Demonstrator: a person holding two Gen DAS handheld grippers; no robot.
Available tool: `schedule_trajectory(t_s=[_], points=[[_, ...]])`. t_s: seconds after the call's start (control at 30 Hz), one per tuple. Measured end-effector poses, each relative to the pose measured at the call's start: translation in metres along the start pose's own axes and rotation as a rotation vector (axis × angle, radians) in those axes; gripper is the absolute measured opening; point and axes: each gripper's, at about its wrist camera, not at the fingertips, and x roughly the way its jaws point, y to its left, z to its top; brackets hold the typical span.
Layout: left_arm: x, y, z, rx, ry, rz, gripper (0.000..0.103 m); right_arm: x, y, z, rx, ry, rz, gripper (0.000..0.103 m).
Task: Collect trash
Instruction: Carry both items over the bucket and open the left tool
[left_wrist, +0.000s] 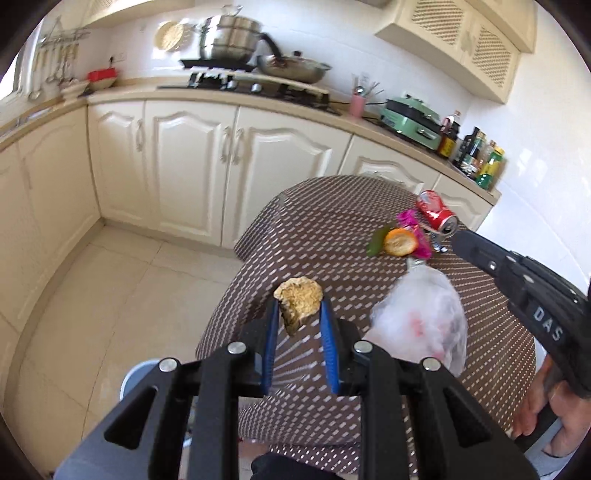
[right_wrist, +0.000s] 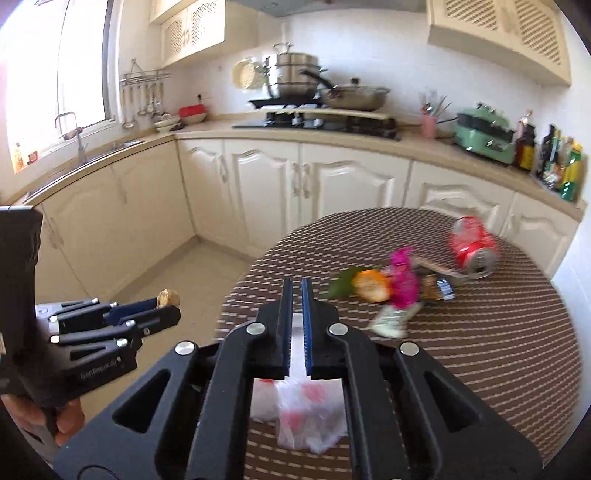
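- Your left gripper (left_wrist: 298, 318) is clamped on a piece of yellow peel (left_wrist: 298, 302), held over the table's (left_wrist: 332, 229) edge.
- Your right gripper (right_wrist: 296, 295) has its jaws pinched together on a clear plastic bag (right_wrist: 308, 417), which hangs below them above the table.
- Farther back on the table lie an orange peel (right_wrist: 371, 284), pink scraps (right_wrist: 404, 277) and a crushed red can (right_wrist: 472, 245).

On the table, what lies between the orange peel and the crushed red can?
Pink dragon-fruit peel and a dark wrapper lie between the orange peel and the red can; the right wrist view shows it best.
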Motion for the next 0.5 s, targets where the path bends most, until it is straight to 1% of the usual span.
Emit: schedule_trajectory(t_s=[0.07,0.1,0.17,0.2,0.23,0.27,0.3,0.33,0.4,0.43,0.5], points=[[0.001,0.006,-0.005,-0.002,0.004,0.006,0.021,0.011,0.008,-0.003,0.001,0.037,-0.012,0.006],[0.003,0.008,-0.008,-0.011,0.012,-0.004,0.021,0.014,0.011,-0.007,0.008,0.043,-0.015,0.006],[0.005,0.009,-0.012,-0.014,0.017,-0.015,0.021,0.017,0.013,-0.013,0.025,0.061,-0.021,0.01],[0.006,0.008,-0.014,-0.009,0.017,-0.015,0.021,0.016,0.013,-0.016,0.027,0.064,-0.023,0.02],[0.006,0.008,-0.016,-0.004,0.015,-0.014,0.021,0.014,0.013,-0.02,0.028,0.062,-0.028,0.048],[0.006,0.007,-0.016,-0.003,0.014,-0.017,0.021,0.01,0.014,-0.024,0.025,0.044,-0.055,0.067],[0.005,0.007,-0.016,-0.006,0.012,-0.026,0.021,0.007,0.013,-0.025,0.021,0.03,-0.082,0.077],[0.005,0.006,-0.016,-0.008,0.01,-0.032,0.021,0.005,0.014,-0.029,0.011,0.016,-0.121,0.077],[0.004,0.004,-0.018,-0.002,0.007,-0.032,0.021,0.007,0.011,-0.035,0.021,0.026,-0.126,0.077],[0.004,0.003,-0.019,-0.001,0.008,-0.031,0.021,0.01,0.007,-0.038,0.037,0.039,-0.124,0.077],[0.004,0.002,-0.02,0.001,0.011,-0.033,0.021,0.021,-0.002,-0.046,0.069,0.084,-0.156,0.077]])
